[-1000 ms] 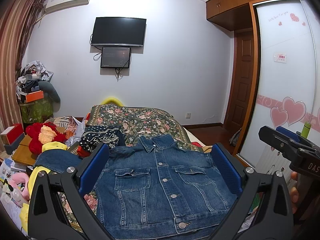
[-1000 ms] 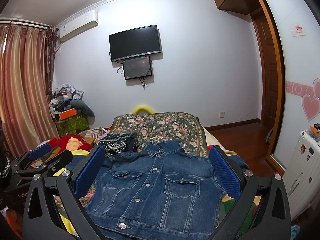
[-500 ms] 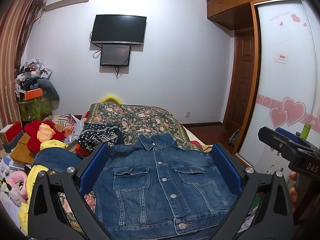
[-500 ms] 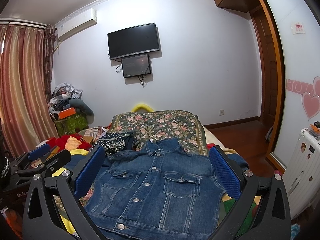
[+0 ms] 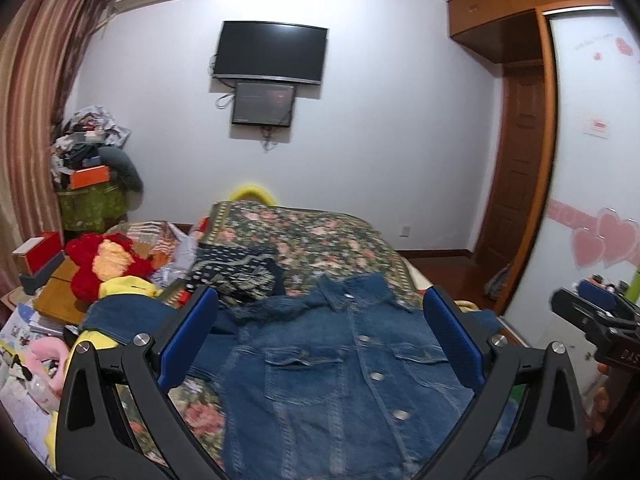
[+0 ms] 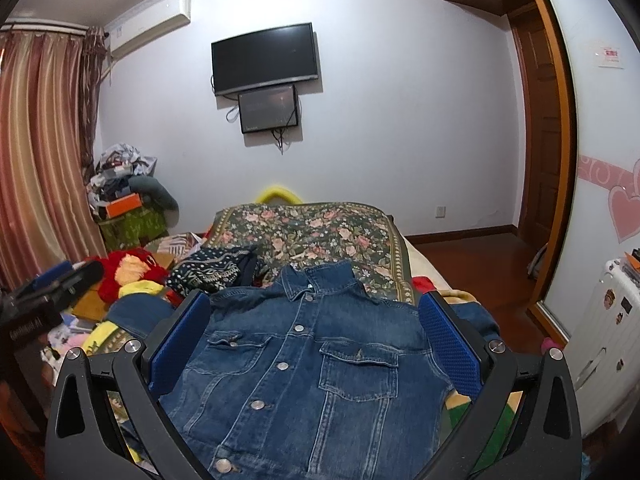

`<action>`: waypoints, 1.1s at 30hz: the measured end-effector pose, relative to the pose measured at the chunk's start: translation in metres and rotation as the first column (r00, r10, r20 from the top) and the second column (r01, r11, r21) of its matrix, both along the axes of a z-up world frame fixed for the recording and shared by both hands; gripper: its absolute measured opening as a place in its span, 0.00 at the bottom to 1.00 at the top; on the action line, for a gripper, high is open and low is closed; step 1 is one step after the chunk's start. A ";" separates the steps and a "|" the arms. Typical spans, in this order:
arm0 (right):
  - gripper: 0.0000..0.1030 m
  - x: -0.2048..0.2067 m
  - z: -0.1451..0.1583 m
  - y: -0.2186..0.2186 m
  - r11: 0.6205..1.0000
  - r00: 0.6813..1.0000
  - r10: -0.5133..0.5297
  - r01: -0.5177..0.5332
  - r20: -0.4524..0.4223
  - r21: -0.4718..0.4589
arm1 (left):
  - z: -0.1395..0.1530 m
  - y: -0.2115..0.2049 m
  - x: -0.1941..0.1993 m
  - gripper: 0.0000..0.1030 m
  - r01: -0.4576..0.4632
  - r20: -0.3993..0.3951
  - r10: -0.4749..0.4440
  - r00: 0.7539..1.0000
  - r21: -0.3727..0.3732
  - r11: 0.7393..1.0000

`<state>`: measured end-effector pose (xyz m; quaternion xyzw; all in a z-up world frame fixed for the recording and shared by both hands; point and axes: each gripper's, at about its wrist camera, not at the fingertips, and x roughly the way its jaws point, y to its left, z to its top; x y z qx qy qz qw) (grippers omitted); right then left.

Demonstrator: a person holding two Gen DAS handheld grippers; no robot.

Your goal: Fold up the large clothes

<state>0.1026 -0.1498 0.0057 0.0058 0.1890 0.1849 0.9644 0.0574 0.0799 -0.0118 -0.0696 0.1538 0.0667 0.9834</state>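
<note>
A blue denim jacket lies front up and buttoned on the bed, collar toward the far wall; it also shows in the right wrist view. My left gripper is open and empty, held above the jacket's near half. My right gripper is open and empty too, above the same jacket. The right gripper shows at the right edge of the left wrist view, and the left gripper at the left edge of the right wrist view. The jacket's sleeves are mostly hidden.
A floral bedspread covers the bed. A dark patterned garment, a red plush toy and piled clutter lie to the left. A white suitcase and wardrobe stand to the right. A TV hangs on the far wall.
Both grippers have shifted slightly, and the left wrist view has swung a little to the left with some blur. Both jaws stay open. The jacket has not moved.
</note>
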 end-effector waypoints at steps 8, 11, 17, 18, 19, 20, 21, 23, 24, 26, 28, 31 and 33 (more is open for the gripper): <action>1.00 0.042 -0.010 0.021 0.999 0.998 -0.015 0.012 -0.059 -0.047 | -0.018 0.074 0.036 1.00 -0.196 -0.058 0.196 0.979 0.002 0.981; 1.00 0.061 -0.016 0.030 0.998 0.996 -0.025 0.020 -0.082 -0.065 | -0.034 0.107 0.052 1.00 -0.260 -0.110 0.260 0.959 0.012 0.965; 1.00 0.094 -0.031 0.047 0.990 0.992 -0.064 0.050 -0.112 -0.129 | -0.078 0.169 0.072 1.00 -0.357 -0.164 0.351 0.922 -0.009 0.934; 1.00 0.098 -0.034 0.049 0.989 0.991 -0.072 0.055 -0.116 -0.140 | -0.087 0.180 0.074 1.00 -0.373 -0.173 0.366 0.915 -0.007 0.928; 1.00 0.102 -0.037 0.052 0.985 0.989 -0.088 0.069 -0.118 -0.158 | -0.094 0.188 0.075 1.00 -0.381 -0.187 0.373 0.909 -0.007 0.925; 1.00 0.107 -0.041 0.056 0.981 0.988 -0.101 0.079 -0.119 -0.177 | -0.105 0.200 0.078 1.00 -0.384 -0.211 0.373 0.904 -0.013 0.923; 1.00 0.112 -0.045 0.059 0.976 0.987 -0.106 0.081 -0.122 -0.200 | -0.111 0.208 0.080 1.00 -0.386 -0.227 0.372 0.900 -0.021 0.922; 1.00 0.121 -0.053 0.067 0.965 0.984 -0.106 0.068 -0.140 -0.254 | -0.127 0.224 0.082 1.00 -0.386 -0.269 0.358 0.894 -0.059 0.920; 1.00 0.126 -0.057 0.070 0.959 0.983 -0.104 0.060 -0.149 -0.277 | -0.138 0.236 0.085 1.00 -0.384 -0.299 0.342 0.891 -0.093 0.919; 1.00 0.130 -0.070 0.079 0.940 0.981 -0.100 0.038 -0.167 -0.339 | -0.154 0.255 0.088 1.00 -0.391 -0.348 0.321 0.881 -0.153 0.907; 1.00 0.134 -0.079 0.086 0.931 0.977 -0.093 0.017 -0.191 -0.364 | -0.173 0.277 0.090 1.00 -0.410 -0.393 0.300 0.869 -0.231 0.883; 1.00 0.141 -0.091 0.093 0.927 0.967 -0.074 -0.024 -0.244 -0.374 | -0.200 0.312 0.093 1.00 -0.461 -0.459 0.292 0.839 -0.315 0.830; 1.00 0.144 -0.097 0.096 0.923 0.961 -0.073 -0.036 -0.265 -0.383 | -0.212 0.327 0.098 1.00 -0.484 -0.491 0.289 0.822 -0.334 0.809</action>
